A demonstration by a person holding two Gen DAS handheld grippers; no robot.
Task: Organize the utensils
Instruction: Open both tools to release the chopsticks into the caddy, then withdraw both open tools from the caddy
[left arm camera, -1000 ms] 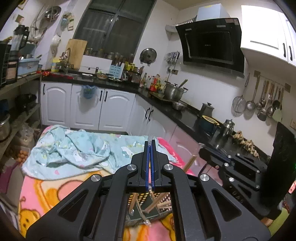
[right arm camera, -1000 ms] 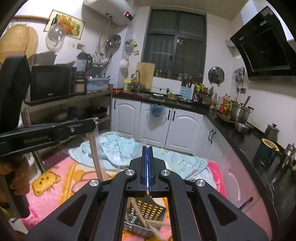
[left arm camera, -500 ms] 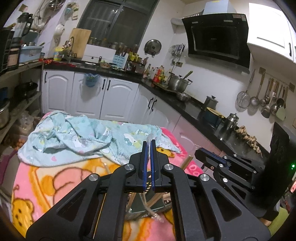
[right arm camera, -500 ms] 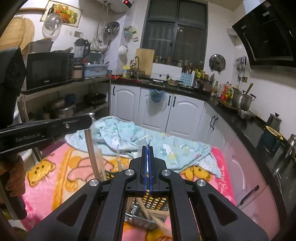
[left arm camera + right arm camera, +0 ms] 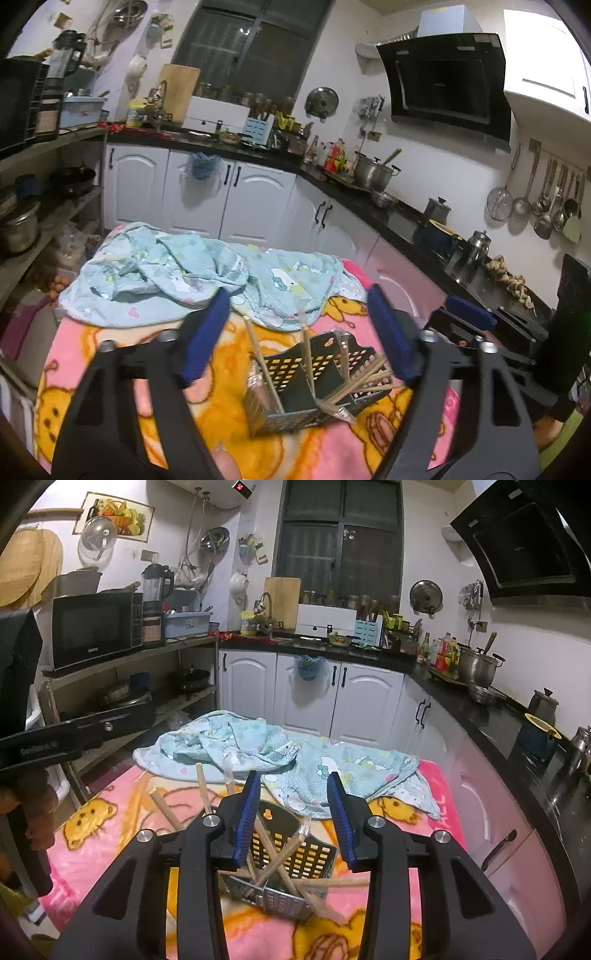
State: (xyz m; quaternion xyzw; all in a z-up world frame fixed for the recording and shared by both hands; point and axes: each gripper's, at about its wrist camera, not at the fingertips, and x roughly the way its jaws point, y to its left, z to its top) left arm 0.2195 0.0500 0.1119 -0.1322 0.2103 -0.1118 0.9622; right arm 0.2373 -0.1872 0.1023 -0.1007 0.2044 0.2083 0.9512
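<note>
A dark perforated utensil basket (image 5: 325, 373) stands on the pink cartoon blanket (image 5: 110, 362), with several wooden chopsticks (image 5: 369, 380) standing and leaning in it. It also shows in the right wrist view (image 5: 299, 856), with chopsticks (image 5: 277, 853) crossing inside. My left gripper (image 5: 299, 332) is open and empty, its jaws wide apart above the basket. My right gripper (image 5: 293, 808) is open and empty, just above and behind the basket. The right gripper also shows at the right of the left wrist view (image 5: 476, 325).
A crumpled light-blue cloth (image 5: 192, 277) lies on the far part of the blanket, also seen in the right wrist view (image 5: 280, 757). White cabinets (image 5: 314, 701) and a black countertop (image 5: 388, 210) run behind and to the right. A metal shelf rack (image 5: 129, 686) stands left.
Both grippers have gone from shut to open. Both views have tipped down toward the basket, which now shows between the jaws.
</note>
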